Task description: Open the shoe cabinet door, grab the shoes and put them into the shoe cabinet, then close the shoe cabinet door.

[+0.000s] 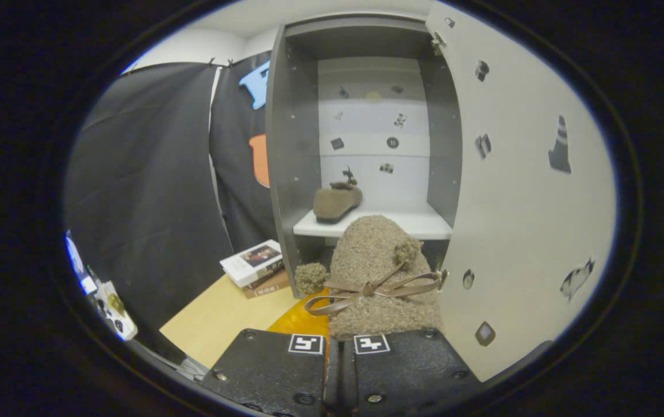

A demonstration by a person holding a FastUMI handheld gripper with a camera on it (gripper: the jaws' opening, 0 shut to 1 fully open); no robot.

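The fingers (339,347) sit nearly together, clamped on one fuzzy brown shoe (379,272) with a ribbon bow, held just ahead of them. Beyond it, a second shoe (336,201) rests on the white shelf (419,225) inside the shoe cabinet (294,145), whose door (517,191) stands open. Two books (254,265) lie stacked on the table (222,318).

One cam, fisheye, riding on the gripper (339,347) and looking fwd along its two fingers (274,370), which sit close together at the bottom of the view w/ a fuzzy shoe (381,278) pinched at their tips. It faces straight into the open shoe cabinet (294,145), close up; cabinet door (523,191) swung out on the right (very near the lens). Table (222,318) seen from slightly above, low left.
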